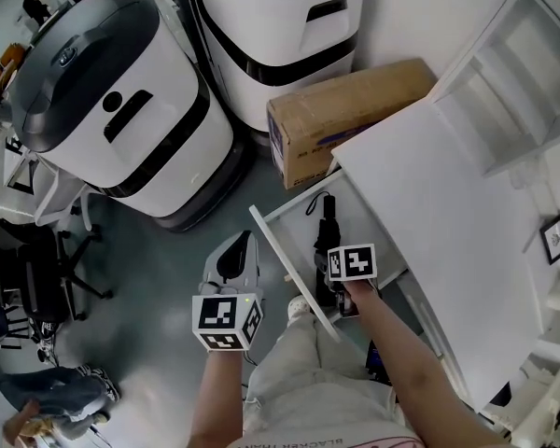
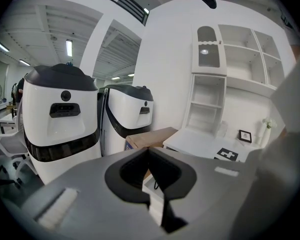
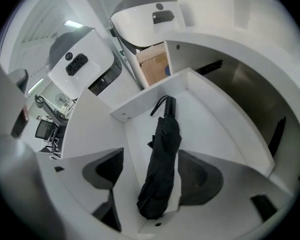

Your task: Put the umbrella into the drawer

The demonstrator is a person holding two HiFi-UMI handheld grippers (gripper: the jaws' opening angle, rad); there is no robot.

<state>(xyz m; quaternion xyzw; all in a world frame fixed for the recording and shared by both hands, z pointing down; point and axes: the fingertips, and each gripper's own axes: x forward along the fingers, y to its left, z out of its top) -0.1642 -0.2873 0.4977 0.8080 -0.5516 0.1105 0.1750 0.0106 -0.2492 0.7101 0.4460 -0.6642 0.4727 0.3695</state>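
Observation:
The folded black umbrella (image 3: pixel 162 154) lies lengthwise on the floor of the open white drawer (image 3: pixel 155 91), strap end toward the far wall. My right gripper (image 3: pixel 152 156) hangs above it, pointing steeply down, jaws open on either side of the umbrella and not touching it. In the head view the umbrella (image 1: pixel 327 236) shows in the drawer (image 1: pixel 289 269) just beyond the right gripper (image 1: pixel 341 289). My left gripper (image 1: pixel 243 243) is held left of the drawer front, over the floor. Its jaws meet at the tips, and the left gripper (image 2: pixel 148 151) holds nothing.
Two big white-and-black machines (image 1: pixel 121 110) (image 1: pixel 280 35) stand beyond the drawer, with a cardboard box (image 1: pixel 345 110) beside the white desk top (image 1: pixel 429 213). A white shelf unit (image 1: pixel 523 73) is at the right. An office chair (image 1: pixel 37 278) and a person (image 1: pixel 37 399) are at the left.

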